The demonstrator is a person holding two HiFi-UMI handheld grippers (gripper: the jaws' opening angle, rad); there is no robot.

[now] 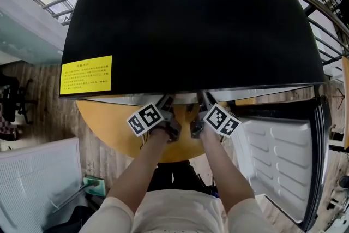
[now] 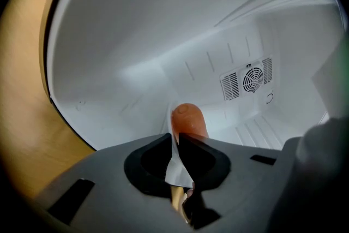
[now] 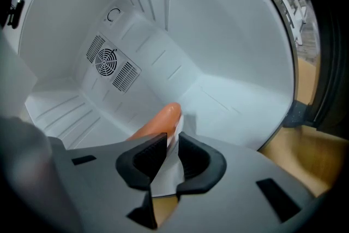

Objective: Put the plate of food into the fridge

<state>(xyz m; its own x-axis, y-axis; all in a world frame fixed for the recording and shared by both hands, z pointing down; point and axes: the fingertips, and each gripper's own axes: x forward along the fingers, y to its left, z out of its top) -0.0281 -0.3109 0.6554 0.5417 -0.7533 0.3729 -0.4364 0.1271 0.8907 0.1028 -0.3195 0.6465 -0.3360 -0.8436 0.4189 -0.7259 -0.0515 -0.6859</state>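
We stand in front of the black fridge [image 1: 191,19], with both arms reaching in under its top edge. Its door [image 1: 278,161] hangs open to the fridge's right, showing the white ribbed inner lining. A round wooden table [image 1: 103,123] sits under the fridge on its left side. A yellow label [image 1: 86,75] is stuck on the fridge's top near the front left corner.

Inside the fridge's white compartment we hold the plate [image 2: 175,169] by its thin white rim. The left gripper [image 2: 177,158] has its jaws closed narrow on one side of the rim, and the right gripper [image 3: 170,158] is pinched on the opposite side. A rounded orange piece of food [image 3: 158,123] lies on the plate, just beyond both sets of jaws. A round fan vent [image 2: 251,78] is set in the fridge's back wall, well behind the plate.
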